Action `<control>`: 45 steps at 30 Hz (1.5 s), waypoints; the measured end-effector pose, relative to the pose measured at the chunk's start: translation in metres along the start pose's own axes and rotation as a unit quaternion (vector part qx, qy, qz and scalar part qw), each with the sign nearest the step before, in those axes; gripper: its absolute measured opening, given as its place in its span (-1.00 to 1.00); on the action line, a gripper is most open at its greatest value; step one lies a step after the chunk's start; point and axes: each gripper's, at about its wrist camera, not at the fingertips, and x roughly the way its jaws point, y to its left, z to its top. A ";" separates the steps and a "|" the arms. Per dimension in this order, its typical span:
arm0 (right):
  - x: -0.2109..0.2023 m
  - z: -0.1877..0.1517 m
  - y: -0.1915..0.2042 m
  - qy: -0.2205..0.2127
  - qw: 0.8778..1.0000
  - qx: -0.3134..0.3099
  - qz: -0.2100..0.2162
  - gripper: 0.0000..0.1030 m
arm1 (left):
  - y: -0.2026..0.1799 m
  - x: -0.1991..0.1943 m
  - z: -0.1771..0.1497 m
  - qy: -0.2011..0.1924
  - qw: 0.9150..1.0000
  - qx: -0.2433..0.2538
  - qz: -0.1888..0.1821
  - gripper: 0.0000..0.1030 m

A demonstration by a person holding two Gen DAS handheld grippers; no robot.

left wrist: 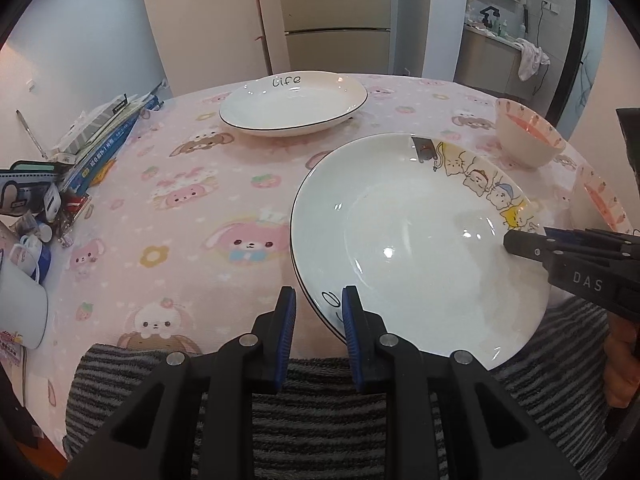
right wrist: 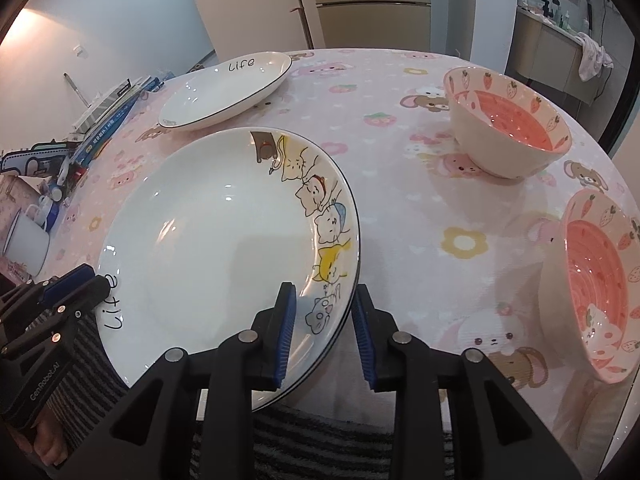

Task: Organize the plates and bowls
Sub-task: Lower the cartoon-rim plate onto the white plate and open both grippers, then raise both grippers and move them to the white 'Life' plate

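Nearest in the left wrist view, at 6 o'clock: striped fabric (left wrist: 320,400) against the edge of the table (left wrist: 180,220) with its pink cartoon cloth. Just above it, the left gripper (left wrist: 319,292), spread a little and astride the near rim of the cat plate (left wrist: 400,220): 1 pad over the plate beside the handwritten lettering, the other outside the rim, a strip of cloth showing between that pad and the rim, so no pinch. Plate at 3 o'clock of centre, its near edge overhanging the table above the striped fabric; a 2nd dark rim just under its own, so apparently stacked on another plate. At 4 o'clock, a hand (left wrist: 620,360) behind the other tool. In the right wrist view, at 6 o'clock, the right gripper (right wrist: 325,290), likewise spread across the plate's cat-painted rim: 1 pad over the plate, the other clear of the edge, gripping nothing. Near bowl (right wrist: 596,288) at 3 o'clock, pink inside, tilted on its side. Far bowl (right wrist: 508,136) at 2 o'clock, upright. Mug (left wrist: 20,300) at 9 o'clock and books (left wrist: 100,148) at 10 o'clock in the left view. Farthest, at 12 o'clock, the "Life" plate (left wrist: 292,104), well apart from the cat plate.
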 end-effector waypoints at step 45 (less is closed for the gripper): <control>-0.188 0.176 0.067 -0.282 0.949 0.047 0.134 0.04 | 0.107 -0.230 0.159 -0.371 0.923 -0.096 -0.012 1.00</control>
